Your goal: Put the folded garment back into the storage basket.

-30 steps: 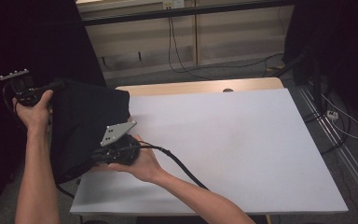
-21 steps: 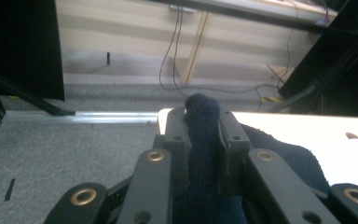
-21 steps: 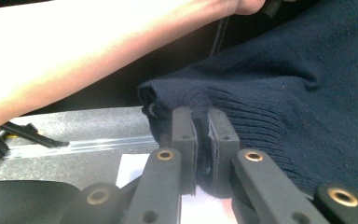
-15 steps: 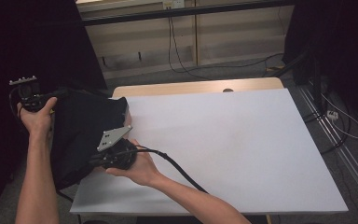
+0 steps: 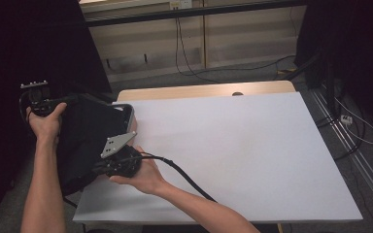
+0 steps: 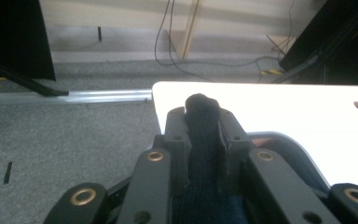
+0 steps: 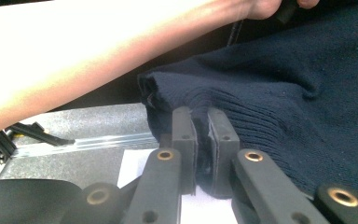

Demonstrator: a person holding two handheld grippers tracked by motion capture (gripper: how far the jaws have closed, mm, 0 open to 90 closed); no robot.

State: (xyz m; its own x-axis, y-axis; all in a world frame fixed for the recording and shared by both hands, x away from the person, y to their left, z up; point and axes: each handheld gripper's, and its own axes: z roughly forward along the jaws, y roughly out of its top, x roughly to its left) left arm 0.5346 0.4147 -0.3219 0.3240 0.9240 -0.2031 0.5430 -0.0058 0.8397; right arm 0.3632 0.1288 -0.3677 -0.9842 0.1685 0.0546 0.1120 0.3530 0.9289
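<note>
A white tabletop (image 5: 233, 155) lies over a light wooden table (image 5: 204, 91), whose far edge shows a small dark hole (image 5: 237, 93). Grey carpet (image 6: 70, 140) covers the floor. Behind stands a pale wooden panel wall (image 5: 233, 34) with black cables (image 5: 184, 53) hanging and trailing over the carpet. Dark curtains (image 5: 39, 43) flank both sides; an aluminium rail (image 6: 74, 95) runs along the floor

Dark knit garment (image 5: 85, 141) reads as a black mass in high view, folds and outline not discernible; lower part hangs past the table (image 5: 233, 160) edge, out of sight. Left gripper (image 5: 38, 97) jaw tips hidden behind fabric there. Right gripper (image 5: 119, 162) jaws covered by hand and grey plate. In right gripper view garment (image 7: 279, 102) cut off at right edge, forearm (image 7: 84, 60) overexposed.
</note>
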